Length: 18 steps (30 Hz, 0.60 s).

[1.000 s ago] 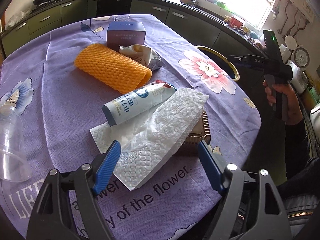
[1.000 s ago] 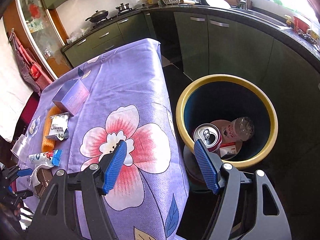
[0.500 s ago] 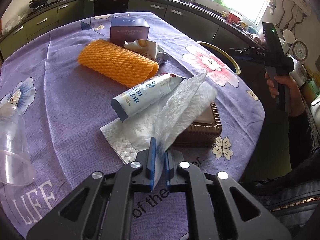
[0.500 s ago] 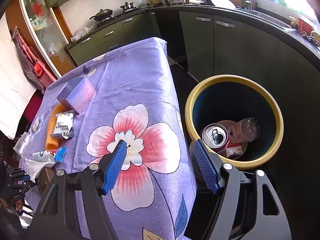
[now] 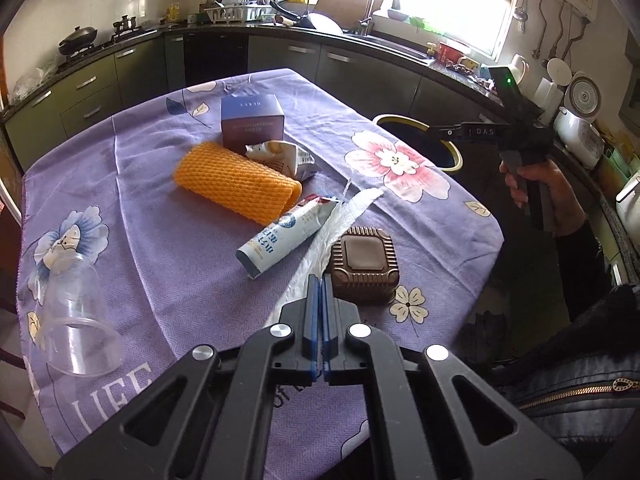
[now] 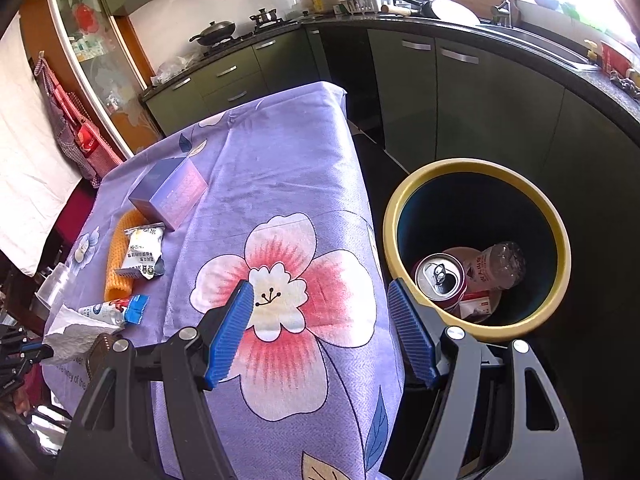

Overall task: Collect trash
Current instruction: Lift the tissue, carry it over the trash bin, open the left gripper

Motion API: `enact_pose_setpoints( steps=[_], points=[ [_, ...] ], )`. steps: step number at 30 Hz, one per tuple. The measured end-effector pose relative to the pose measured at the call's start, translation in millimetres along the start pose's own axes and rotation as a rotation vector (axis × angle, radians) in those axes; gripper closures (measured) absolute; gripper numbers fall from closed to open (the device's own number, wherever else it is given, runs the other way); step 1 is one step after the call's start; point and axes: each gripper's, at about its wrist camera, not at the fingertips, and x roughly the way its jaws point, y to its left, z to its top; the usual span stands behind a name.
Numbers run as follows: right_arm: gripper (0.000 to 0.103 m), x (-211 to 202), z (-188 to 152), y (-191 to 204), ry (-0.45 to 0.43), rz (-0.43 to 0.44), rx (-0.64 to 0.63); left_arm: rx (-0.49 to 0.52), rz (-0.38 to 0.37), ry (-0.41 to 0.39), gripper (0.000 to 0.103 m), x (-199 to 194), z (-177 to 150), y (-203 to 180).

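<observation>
Left gripper (image 5: 320, 280) pinches embossed white paper towel (image 5: 336, 220); right gripper (image 6: 320, 320) jaws wide apart, empty; ribbed brown box (image 5: 364, 264) beside.

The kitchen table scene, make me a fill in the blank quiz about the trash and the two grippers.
1. The left hand-held gripper is shut on the white ____.
2. The right hand-held gripper is ____ and holds nothing.
3. The can lies inside the yellow-rimmed ____.
4. The clear cup lies on its ____ on the purple cloth.

Missing words: napkin; open; bin; side
</observation>
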Motion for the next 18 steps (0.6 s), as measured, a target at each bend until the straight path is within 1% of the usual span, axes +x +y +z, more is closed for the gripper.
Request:
enact_pose_setpoints(
  steps=[3, 6, 11, 15, 18],
  points=[
    [0.034, -1, 0, 0, -0.003, 0.005, -0.001, 0.016, 0.010, -0.009, 0.102, -5, 3, -3],
    [0.034, -3, 0, -1, -0.005, 0.006, 0.000, 0.029, 0.010, 0.004, 0.102, -1, 3, -4],
    [0.034, -6, -1, -3, -0.011, 0.009, 0.001, 0.001, -0.018, 0.025, 0.102, 10, 5, 0],
    [0.034, -9, 0, -6, -0.015, 0.007, 0.005, 0.003, -0.034, -0.004, 0.102, 2, 16, -1],
    [0.034, -10, 1, -9, -0.022, 0.009, 0.013, 0.033, -0.023, -0.036, 0.102, -7, 32, -7]
  ],
)
